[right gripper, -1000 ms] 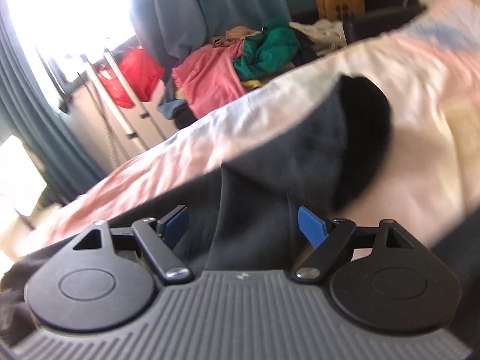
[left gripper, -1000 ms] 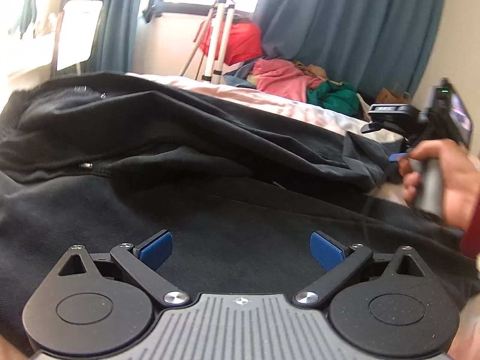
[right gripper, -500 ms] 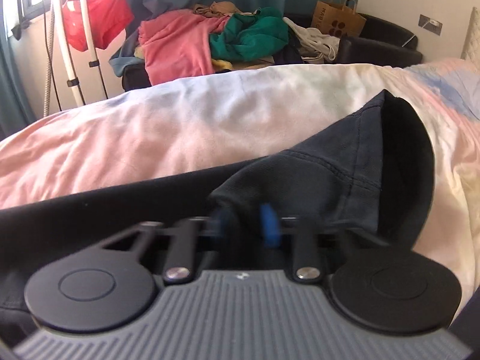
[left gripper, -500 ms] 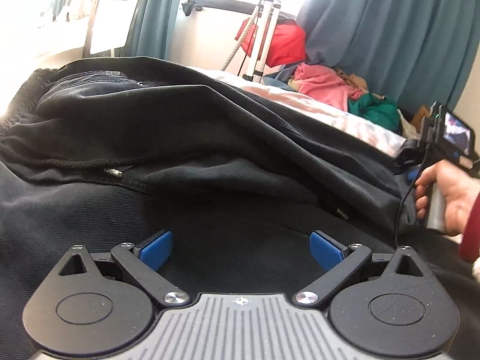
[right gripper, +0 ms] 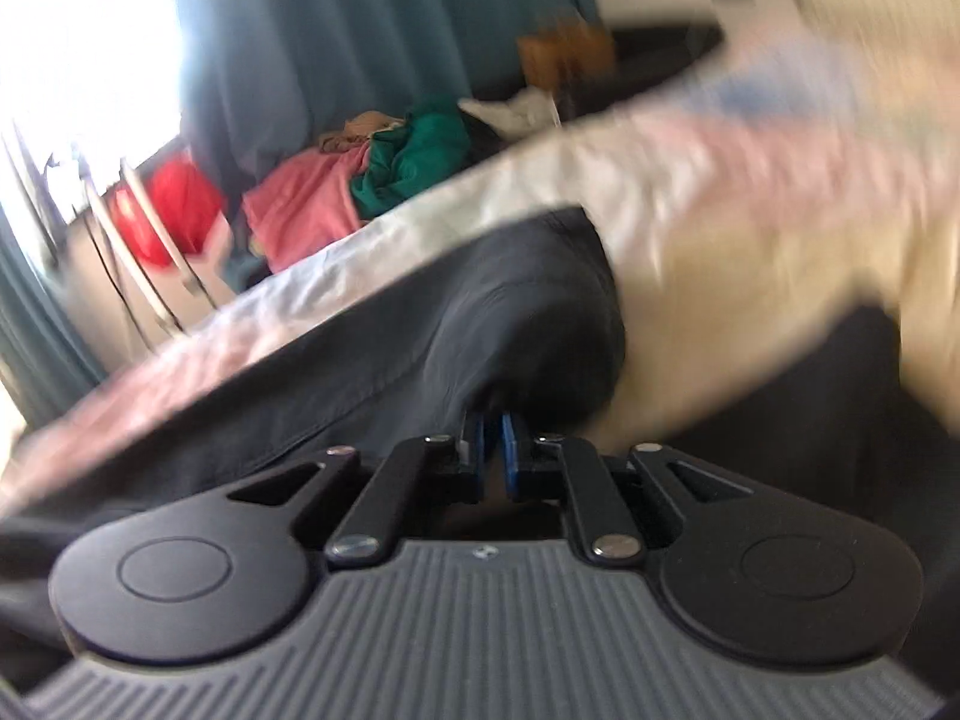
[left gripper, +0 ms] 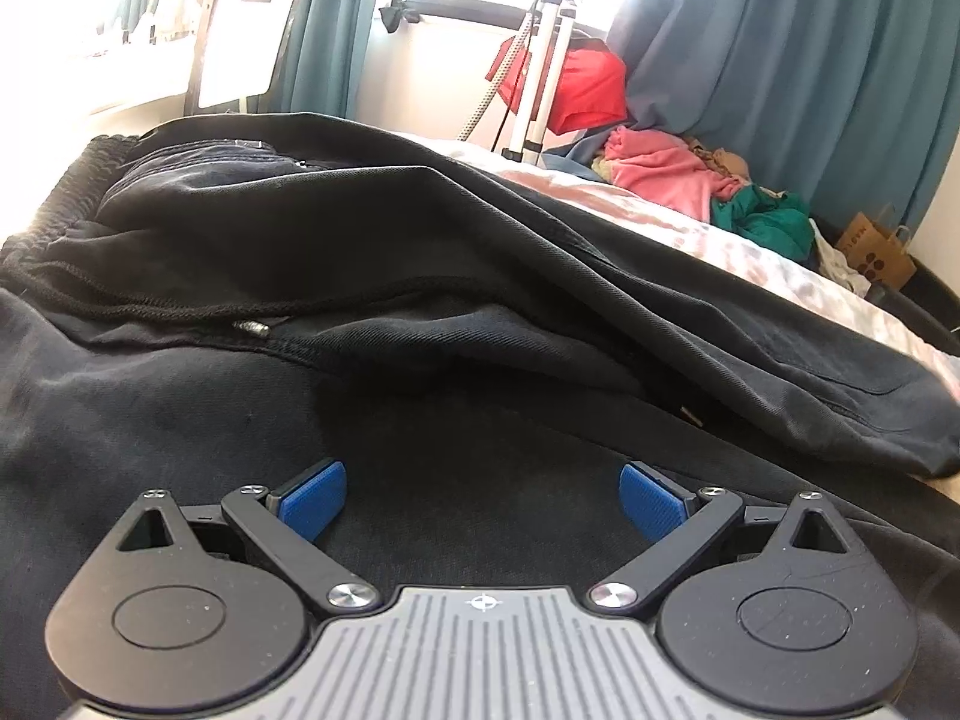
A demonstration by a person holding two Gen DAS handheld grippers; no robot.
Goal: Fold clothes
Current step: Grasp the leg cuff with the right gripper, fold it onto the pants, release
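Trousers (left gripper: 420,276) of black twill, spread across bed (left gripper: 750,252), long axis running from the ribbed elastic waistband (left gripper: 54,204) at about ten o'clock in the left wrist view toward the leg end (left gripper: 888,420) at about three o'clock. Drawcord with a metal tip (left gripper: 255,329) lying along a fold below the waistband. One leg folded over the other, its rounded edge sloping down to the right.

Left tongs (left gripper: 483,501) released, blue ribbed pads (left gripper: 315,504) spread wide just above flat black cloth, nothing between them.

Right tongs (right gripper: 492,450) clenched on a bunched fold of the same trousers (right gripper: 468,324), blue pads nearly together with dark fabric pinched in; view badly blurred, so the exact edge held cannot be told.

Pale pink and white bedsheet (right gripper: 750,180) bare beyond the cloth toward one and two o'clock in the right wrist view, giving open room there. Pink garment (left gripper: 660,180) and green garment (left gripper: 768,222) heaped past the far bed edge at about two o'clock, beside a white tripod (left gripper: 540,84) and red cloth (left gripper: 582,90). Teal curtains (left gripper: 810,72) behind; brown paper bag (left gripper: 876,246) at three o'clock.
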